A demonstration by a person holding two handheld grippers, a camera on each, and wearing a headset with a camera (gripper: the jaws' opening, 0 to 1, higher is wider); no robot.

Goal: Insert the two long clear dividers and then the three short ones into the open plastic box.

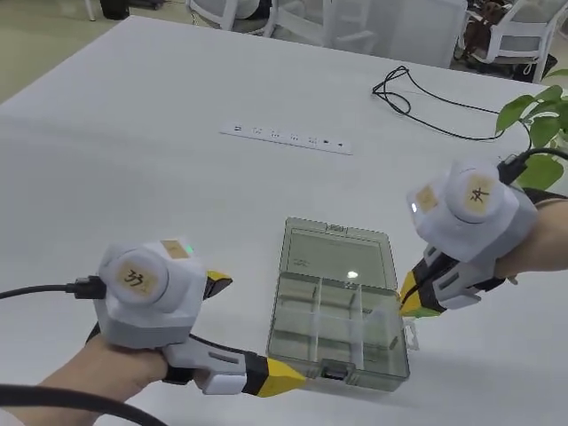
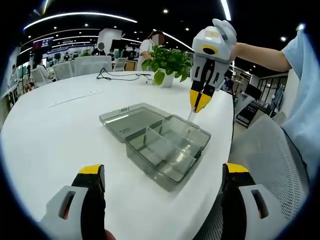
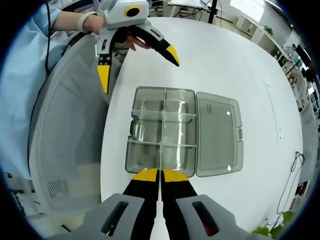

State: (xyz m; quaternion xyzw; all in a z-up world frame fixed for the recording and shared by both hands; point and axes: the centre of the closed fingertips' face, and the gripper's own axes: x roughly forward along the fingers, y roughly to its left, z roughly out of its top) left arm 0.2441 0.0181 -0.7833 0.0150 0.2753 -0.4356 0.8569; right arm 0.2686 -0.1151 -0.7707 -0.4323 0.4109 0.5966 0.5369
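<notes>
The clear plastic box (image 1: pixel 293 351) lies open near the table's front edge, its lid (image 1: pixel 337 253) folded flat away from me. Clear dividers stand inside and split it into compartments. My right gripper (image 1: pixel 411 302) hovers at the box's right side, shut on a thin clear divider (image 2: pixel 190 119) whose lower end reaches down into the box (image 2: pixel 160 145). In the right gripper view the jaws (image 3: pixel 160 176) pinch that divider (image 3: pixel 161 150) edge-on over the box (image 3: pixel 137 130). My left gripper (image 1: pixel 251 328) is open, just left of the box, holding nothing; it also appears across the box (image 3: pixel 139 67).
A white power strip (image 1: pixel 288 138) lies mid-table and a black cable (image 1: pixel 417 98) coils at the far right beside a green plant (image 1: pixel 537 115). A mesh chair (image 3: pixel 65 130) stands at the table edge next to the box. The wide white table (image 1: pixel 133 133) stretches beyond.
</notes>
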